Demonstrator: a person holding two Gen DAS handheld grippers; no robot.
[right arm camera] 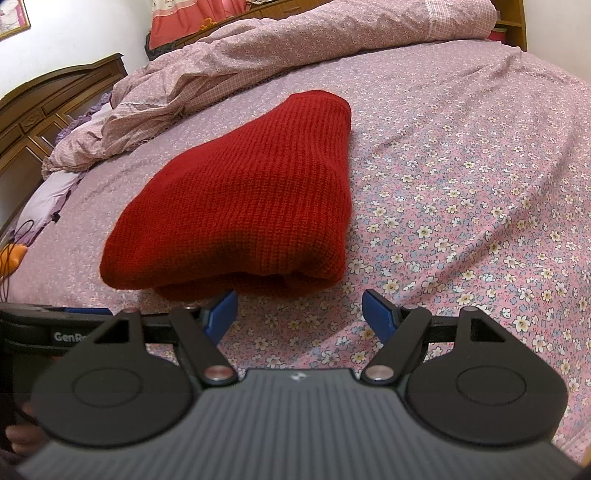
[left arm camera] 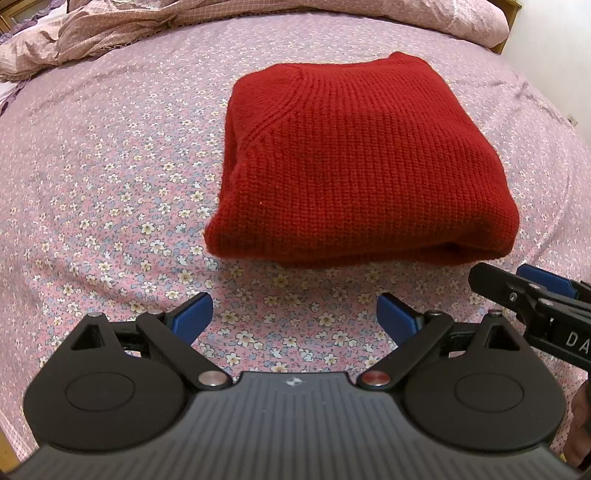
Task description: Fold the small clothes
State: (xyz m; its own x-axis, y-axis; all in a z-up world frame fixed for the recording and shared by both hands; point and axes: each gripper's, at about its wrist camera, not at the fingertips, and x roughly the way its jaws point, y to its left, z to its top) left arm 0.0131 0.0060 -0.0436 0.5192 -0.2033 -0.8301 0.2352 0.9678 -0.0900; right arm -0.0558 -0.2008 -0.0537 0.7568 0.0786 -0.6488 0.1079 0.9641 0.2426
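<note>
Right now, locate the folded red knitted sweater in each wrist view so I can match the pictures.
Left wrist view: the folded red knitted sweater lies right of centre, just beyond the open left gripper.
Right wrist view: the sweater lies left of centre, its near edge by the open right gripper.
Shared landmark: the crumpled pink checked quilt at the far side of the bed.

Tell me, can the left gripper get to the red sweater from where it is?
Probably yes. The left gripper is open and empty, and only bare bedsheet lies between it and the near edge of the folded sweater. The right gripper sits off to the side.
</note>
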